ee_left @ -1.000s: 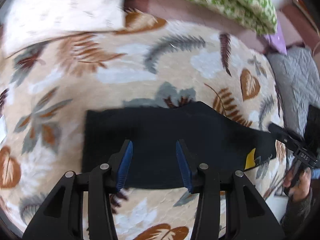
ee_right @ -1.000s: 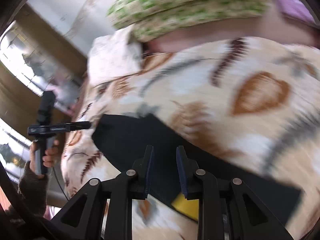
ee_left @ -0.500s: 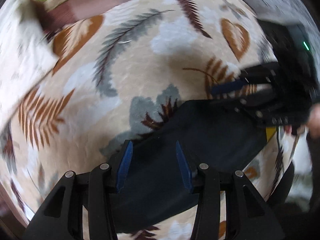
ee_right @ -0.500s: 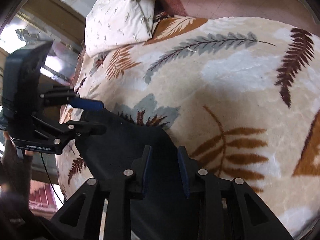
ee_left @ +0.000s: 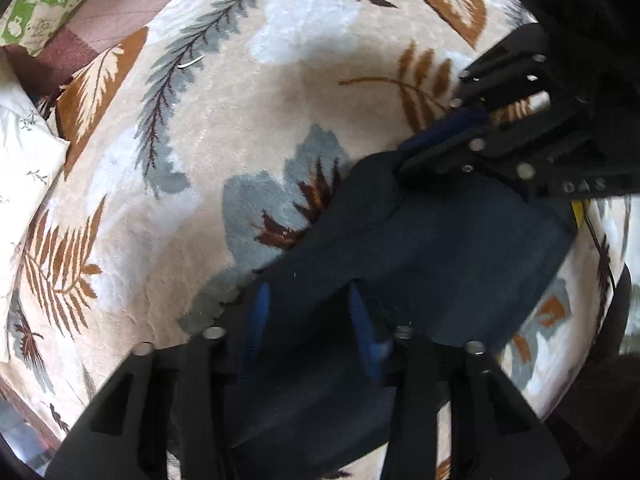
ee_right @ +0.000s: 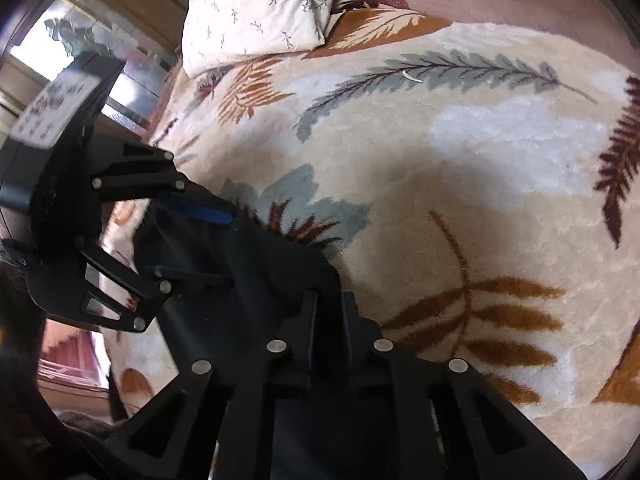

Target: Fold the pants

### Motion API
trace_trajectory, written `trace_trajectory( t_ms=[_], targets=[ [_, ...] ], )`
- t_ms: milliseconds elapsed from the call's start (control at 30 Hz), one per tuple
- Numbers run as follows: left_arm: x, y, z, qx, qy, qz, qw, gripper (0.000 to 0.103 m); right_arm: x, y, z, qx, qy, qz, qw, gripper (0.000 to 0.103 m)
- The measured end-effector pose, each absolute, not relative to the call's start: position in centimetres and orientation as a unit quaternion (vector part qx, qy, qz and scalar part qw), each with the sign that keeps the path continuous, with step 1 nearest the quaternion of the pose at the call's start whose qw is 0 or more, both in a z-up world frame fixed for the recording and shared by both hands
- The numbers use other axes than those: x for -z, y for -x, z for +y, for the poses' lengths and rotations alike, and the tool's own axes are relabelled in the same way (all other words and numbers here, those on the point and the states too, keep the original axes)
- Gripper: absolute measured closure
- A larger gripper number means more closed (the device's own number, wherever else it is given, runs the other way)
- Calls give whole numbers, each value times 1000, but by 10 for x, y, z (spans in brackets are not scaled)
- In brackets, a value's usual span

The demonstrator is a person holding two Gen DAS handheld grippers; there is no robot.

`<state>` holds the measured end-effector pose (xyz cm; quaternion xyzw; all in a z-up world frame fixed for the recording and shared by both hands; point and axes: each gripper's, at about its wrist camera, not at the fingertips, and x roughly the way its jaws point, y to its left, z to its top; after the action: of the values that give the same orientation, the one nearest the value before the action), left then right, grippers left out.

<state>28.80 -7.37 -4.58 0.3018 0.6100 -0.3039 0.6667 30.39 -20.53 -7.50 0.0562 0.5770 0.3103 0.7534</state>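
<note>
1. The right gripper [ee_right: 327,312] is sitting at the far edge of the dark pants [ee_right: 256,280], where cloth meets blanket. Its jaws have just been closing and are now nearly together, pinching that edge; in the left wrist view the same tool [ee_left: 436,136] is biting the raised corner of cloth.
2. The left gripper [ee_left: 308,320] is pointing down over the near part of the pants [ee_left: 440,264]. Its jaws have just been narrowing, but they are standing partly apart with cloth lying between the blue pads [ee_left: 258,312]; whether the pads are pressing on it I cannot tell.
3. A second ago both tools were hovering higher, with the pants lying flat and untouched. Both are now down at the fabric.
4. By my judgement, that means the pinch for the next fold is being set: the right side looks secured, while the left is probably finishing its closing before any lift.
5. The pants are lying already partly folded on the leaf-patterned blanket [ee_left: 224,136], near its front edge, with a yellow tag [ee_left: 578,212] peeking out at one end.
6. No containers are showing; only a white pillow [ee_right: 256,8] and a green patterned cushion [ee_left: 48,0] are resting beyond the blanket.
</note>
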Motion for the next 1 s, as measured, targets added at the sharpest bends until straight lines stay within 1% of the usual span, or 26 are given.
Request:
trace_trajectory(
  t_ms=[33, 67, 167, 300, 400, 433, 467, 533, 633, 700, 733, 767, 833, 933, 967, 1000],
  targets=[
    [47, -289, -74, 298, -302, 608, 671, 72, 73, -303, -206, -307, -50, 572, 759, 96],
    [48, -286, -75, 293, -303, 607, 674, 76, 71, -302, -208, -303, -47, 567, 764, 99],
    [46, -280, -77, 290, -320, 596, 676, 83, 65, -301, -213, -295, -45, 558, 775, 99],
    [42, -271, -76, 285, -329, 596, 675, 83, 58, -302, -212, -287, -38, 547, 785, 100],
    [16, -272, -73, 301, -303, 564, 707, 83, 62, -303, -212, -284, -37, 553, 783, 100],
    [13, -274, -76, 299, -311, 553, 713, 79, 63, -303, -211, -282, -35, 554, 782, 100],
    [14, -274, -79, 299, -323, 547, 712, 76, 64, -302, -212, -281, -37, 553, 783, 100],
    [22, -273, -85, 305, -342, 549, 699, 72, 64, -303, -212, -278, -42, 551, 785, 100],
    [49, -269, -93, 297, -379, 558, 676, 72, 65, -302, -211, -275, -41, 552, 786, 100],
    [50, -267, -96, 292, -379, 549, 685, 72, 67, -303, -210, -273, -41, 551, 787, 100],
    [50, -269, -96, 288, -371, 556, 686, 75, 67, -303, -210, -270, -38, 549, 790, 100],
    [49, -272, -96, 288, -363, 561, 687, 85, 67, -304, -210, -269, -38, 548, 791, 100],
    [44, -270, -92, 286, -362, 558, 690, 94, 67, -304, -213, -264, -41, 546, 794, 100],
    [38, -274, -104, 270, -366, 546, 703, 100, 62, -307, -219, -259, -51, 538, 800, 100],
    [38, -276, -103, 259, -373, 540, 708, 101, 61, -307, -220, -258, -55, 537, 801, 100],
    [41, -279, -101, 244, -378, 541, 710, 101, 61, -308, -223, -252, -56, 537, 803, 103]
  ],
)
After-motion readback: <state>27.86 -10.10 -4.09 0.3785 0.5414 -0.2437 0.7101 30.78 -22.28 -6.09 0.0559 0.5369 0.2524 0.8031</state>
